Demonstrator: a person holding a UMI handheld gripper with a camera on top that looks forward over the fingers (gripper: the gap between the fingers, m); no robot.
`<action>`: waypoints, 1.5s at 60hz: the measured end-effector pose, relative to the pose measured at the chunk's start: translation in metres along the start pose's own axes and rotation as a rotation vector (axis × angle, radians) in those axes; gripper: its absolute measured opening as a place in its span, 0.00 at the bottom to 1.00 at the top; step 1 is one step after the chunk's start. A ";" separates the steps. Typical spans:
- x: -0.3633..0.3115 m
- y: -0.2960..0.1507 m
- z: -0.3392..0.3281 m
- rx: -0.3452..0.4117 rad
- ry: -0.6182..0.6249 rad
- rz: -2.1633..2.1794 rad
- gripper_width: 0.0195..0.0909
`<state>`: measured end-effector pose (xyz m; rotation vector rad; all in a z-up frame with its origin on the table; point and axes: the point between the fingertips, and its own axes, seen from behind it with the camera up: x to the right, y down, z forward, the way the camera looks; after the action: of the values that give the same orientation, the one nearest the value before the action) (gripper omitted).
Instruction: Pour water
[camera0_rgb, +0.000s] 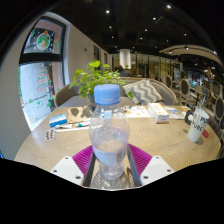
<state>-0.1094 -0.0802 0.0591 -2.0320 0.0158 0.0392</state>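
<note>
A clear plastic water bottle (108, 135) with a blue cap (107, 94) stands upright between my fingers. My gripper (110, 160) is shut on its lower body, the pink pads (83, 158) pressing on both sides. Water fills much of the bottle. Its base sits low between the fingers and is partly hidden by them. A white paper cup (198, 122) with a dark straw or stick stands on the round wooden table (55, 140), well ahead and to the right of the bottle.
A leafy green plant (97, 75) stands behind the bottle at the table's middle. Books and papers (65, 122) lie to the left, more papers and a box (158, 113) to the right. Patterned chairs (152, 90) stand beyond the table.
</note>
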 end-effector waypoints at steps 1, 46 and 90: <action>-0.001 -0.001 0.001 0.009 -0.004 -0.004 0.50; -0.006 -0.091 -0.030 0.100 -0.127 0.163 0.16; 0.222 -0.203 -0.013 0.107 -0.637 1.695 0.15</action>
<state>0.1183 -0.0002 0.2390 -1.2661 1.2532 1.6354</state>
